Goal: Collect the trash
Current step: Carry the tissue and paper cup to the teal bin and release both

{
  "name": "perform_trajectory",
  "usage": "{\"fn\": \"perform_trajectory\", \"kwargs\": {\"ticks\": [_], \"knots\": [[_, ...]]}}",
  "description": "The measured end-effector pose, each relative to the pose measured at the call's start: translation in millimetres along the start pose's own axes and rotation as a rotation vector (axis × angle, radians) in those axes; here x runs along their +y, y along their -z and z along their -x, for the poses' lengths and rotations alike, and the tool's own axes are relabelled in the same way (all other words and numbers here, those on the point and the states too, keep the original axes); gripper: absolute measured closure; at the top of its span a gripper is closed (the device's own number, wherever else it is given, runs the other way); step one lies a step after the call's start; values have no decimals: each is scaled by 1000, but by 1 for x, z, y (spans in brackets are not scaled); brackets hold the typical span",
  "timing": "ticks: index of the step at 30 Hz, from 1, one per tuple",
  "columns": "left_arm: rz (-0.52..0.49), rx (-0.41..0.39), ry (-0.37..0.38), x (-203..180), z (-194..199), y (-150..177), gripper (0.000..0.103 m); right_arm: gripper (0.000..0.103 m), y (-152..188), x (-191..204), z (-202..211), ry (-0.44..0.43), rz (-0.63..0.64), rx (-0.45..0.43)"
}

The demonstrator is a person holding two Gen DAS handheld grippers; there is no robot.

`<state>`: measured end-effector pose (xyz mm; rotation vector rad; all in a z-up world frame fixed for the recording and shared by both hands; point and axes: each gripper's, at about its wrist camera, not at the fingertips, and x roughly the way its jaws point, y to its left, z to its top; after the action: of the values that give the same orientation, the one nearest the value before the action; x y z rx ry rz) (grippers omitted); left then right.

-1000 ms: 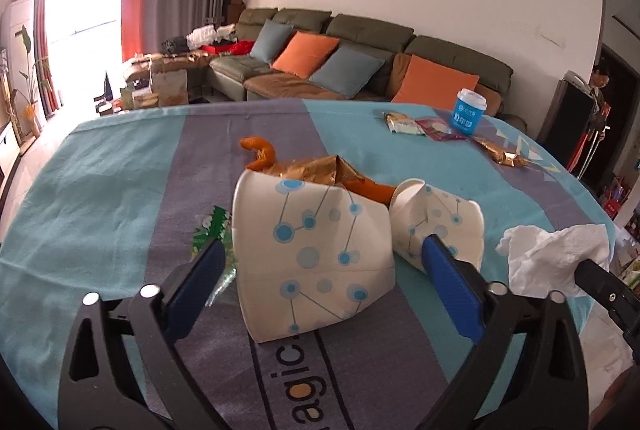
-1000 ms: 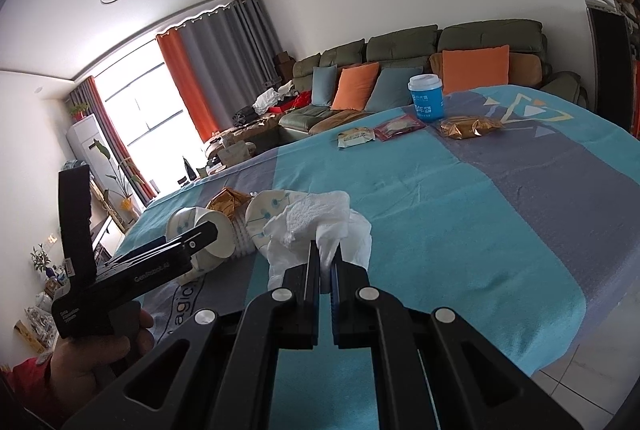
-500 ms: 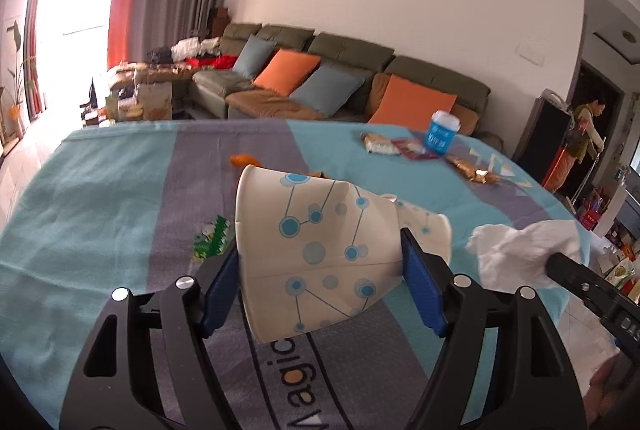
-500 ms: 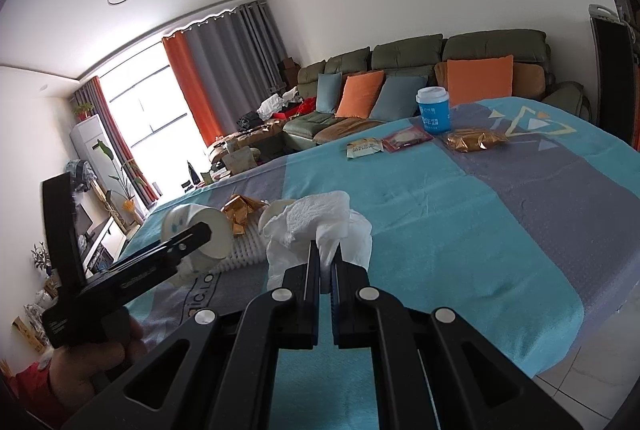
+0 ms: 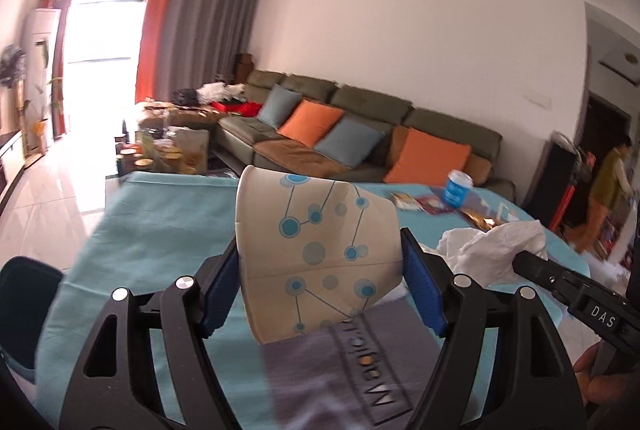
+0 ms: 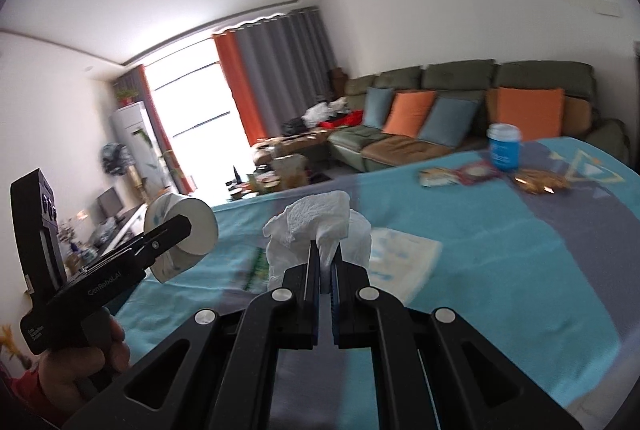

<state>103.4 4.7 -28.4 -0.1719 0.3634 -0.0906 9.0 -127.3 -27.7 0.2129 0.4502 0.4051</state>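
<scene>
Paper cup (image 5: 320, 254) clamped in left gripper (image 5: 320, 290); right gripper (image 6: 325, 262) pinches tissue (image 6: 316, 226)

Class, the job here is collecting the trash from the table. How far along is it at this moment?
No bin or collected trash is in view. In hand: the left gripper clamps a crushed paper cup clear of the table, and the right gripper is shut on a crumpled tissue. Left: another flattened cup, the wrappers, the gold foil and the blue cup.
</scene>
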Motion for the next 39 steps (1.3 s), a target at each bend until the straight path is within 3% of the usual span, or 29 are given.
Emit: {"fn": "perform_trajectory", "kwargs": {"ticks": [12, 24, 36, 39], "knots": [[62, -91, -238, 89, 73, -7, 30, 100, -12, 76, -36, -194, 121, 4], [128, -132, -433, 165, 138, -4, 30, 100, -16, 154, -75, -357, 252, 53], [179, -131, -609, 238, 195, 9, 30, 100, -16, 248, -129, -536, 394, 161], [192, -110, -633, 254, 200, 14, 38, 100, -13, 268, -143, -557, 422, 194]]}}
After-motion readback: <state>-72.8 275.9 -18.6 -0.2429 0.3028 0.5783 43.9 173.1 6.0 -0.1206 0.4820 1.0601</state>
